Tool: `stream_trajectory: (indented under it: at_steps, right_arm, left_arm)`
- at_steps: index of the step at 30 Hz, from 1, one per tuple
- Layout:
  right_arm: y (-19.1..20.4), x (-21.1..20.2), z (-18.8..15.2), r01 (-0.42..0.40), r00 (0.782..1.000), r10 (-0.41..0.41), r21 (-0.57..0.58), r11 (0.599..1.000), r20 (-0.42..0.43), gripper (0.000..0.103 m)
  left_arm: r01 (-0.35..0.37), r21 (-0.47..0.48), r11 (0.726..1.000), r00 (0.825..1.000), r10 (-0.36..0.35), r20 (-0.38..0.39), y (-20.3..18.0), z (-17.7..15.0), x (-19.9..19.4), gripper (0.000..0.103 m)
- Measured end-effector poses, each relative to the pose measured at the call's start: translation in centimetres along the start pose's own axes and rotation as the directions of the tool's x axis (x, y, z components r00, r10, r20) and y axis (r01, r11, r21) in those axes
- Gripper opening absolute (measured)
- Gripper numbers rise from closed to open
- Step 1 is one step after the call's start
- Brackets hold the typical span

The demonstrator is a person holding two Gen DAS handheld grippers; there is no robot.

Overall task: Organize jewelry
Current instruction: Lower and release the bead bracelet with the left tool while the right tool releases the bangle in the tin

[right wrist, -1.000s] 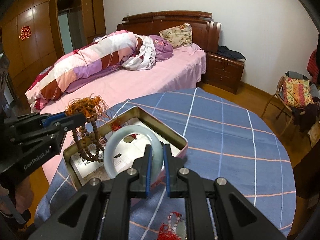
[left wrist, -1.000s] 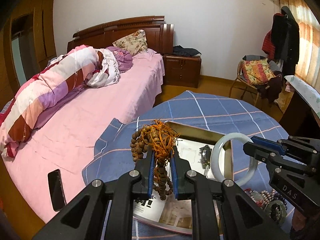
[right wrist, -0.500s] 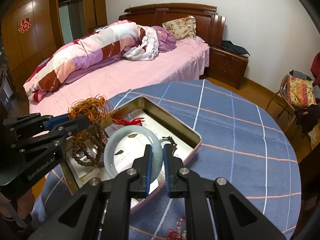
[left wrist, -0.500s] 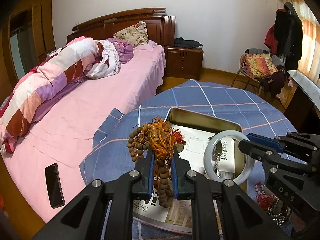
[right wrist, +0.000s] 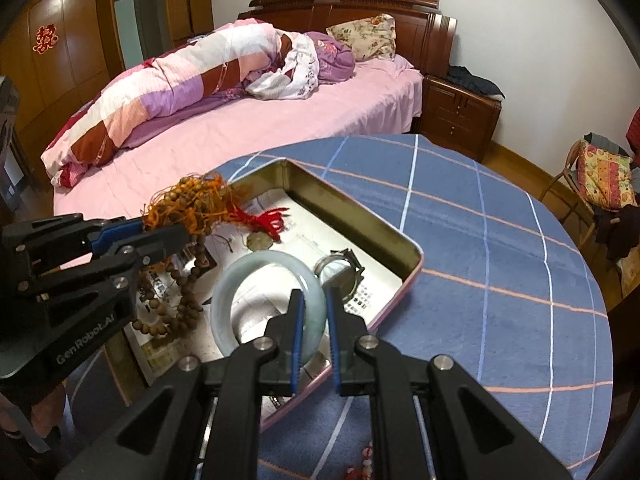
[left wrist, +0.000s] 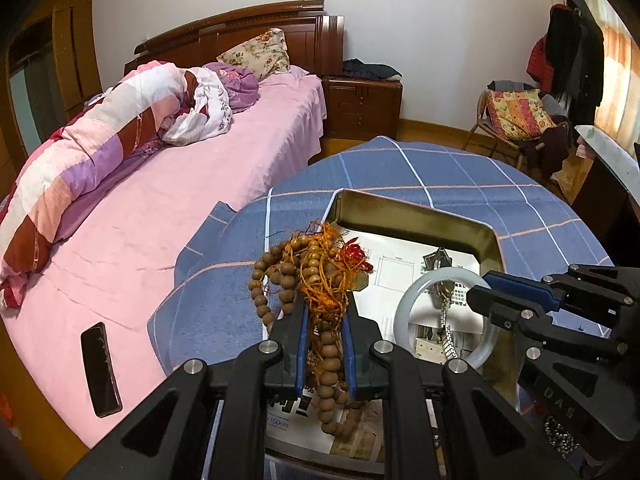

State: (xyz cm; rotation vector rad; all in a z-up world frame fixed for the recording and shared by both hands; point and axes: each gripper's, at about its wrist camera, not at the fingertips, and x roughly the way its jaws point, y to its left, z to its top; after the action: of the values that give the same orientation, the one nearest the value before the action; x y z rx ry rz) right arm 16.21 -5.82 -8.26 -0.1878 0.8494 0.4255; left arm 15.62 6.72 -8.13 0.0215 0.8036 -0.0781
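Observation:
My left gripper (left wrist: 325, 312) is shut on a wooden bead necklace (left wrist: 298, 272) with an orange tassel, holding it over the near left part of the open metal tin (left wrist: 416, 218). It also shows in the right wrist view (right wrist: 176, 236), with beads (right wrist: 184, 304) hanging into the tin (right wrist: 352, 208). My right gripper (right wrist: 314, 312) is shut on a pale jade bangle (right wrist: 256, 276), held upright over the tin's near side. The bangle also shows in the left wrist view (left wrist: 408, 300). A wristwatch (right wrist: 340, 268) and a red-tasselled pendant (right wrist: 264, 220) lie on paper inside the tin.
The tin sits on a round table with a blue checked cloth (right wrist: 500, 240). More beaded jewelry (left wrist: 560, 436) lies on the cloth by the tin's near right. A pink bed (left wrist: 140, 216) with a phone (left wrist: 100, 368) is to the left. A chair (left wrist: 516, 116) stands far right.
Both grippers have come lower and closer over the tin, still holding the necklace and the bangle. The necklace beads now hang down into the tin.

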Motion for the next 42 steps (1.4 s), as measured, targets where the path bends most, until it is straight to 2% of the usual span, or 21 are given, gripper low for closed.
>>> stream_trajectory:
  at_steps: [12, 34, 37, 40, 42]
  right_arm:
    - [0.0, 0.7, 0.2, -0.003, 1.000, 0.003, 0.000, 1.000, -0.014, 0.014]
    - [0.2, 0.7, 0.3, -0.003, 1.000, 0.003, 0.003, 1.000, -0.013, 0.015]
    - [-0.1, 0.4, 0.5, -0.011, 1.000, 0.010, 0.028, 1.000, 0.004, 0.015]
    - [-0.4, 0.0, 0.6, -0.010, 1.000, 0.010, 0.045, 0.999, 0.012, 0.017]
    - [-0.7, -0.1, 0.6, -0.009, 1.000, 0.008, 0.054, 0.999, 0.017, 0.020]
  left_arm:
    - [-0.003, 0.039, 0.999, 0.999, 0.005, -0.036, -0.9, 0.0, 1.5, 0.014]
    - [-0.002, 0.048, 0.999, 0.999, 0.004, -0.042, -1.1, -0.1, 2.0, 0.015]
    - [0.009, 0.041, 0.999, 0.999, -0.007, -0.044, -1.0, -0.1, 1.9, 0.023]
    - [0.014, 0.044, 0.999, 0.999, -0.012, -0.033, -1.1, -0.1, 1.5, 0.036]
    - [0.021, 0.053, 0.998, 1.000, -0.020, -0.018, -1.4, 0.0, 1.1, 0.049]
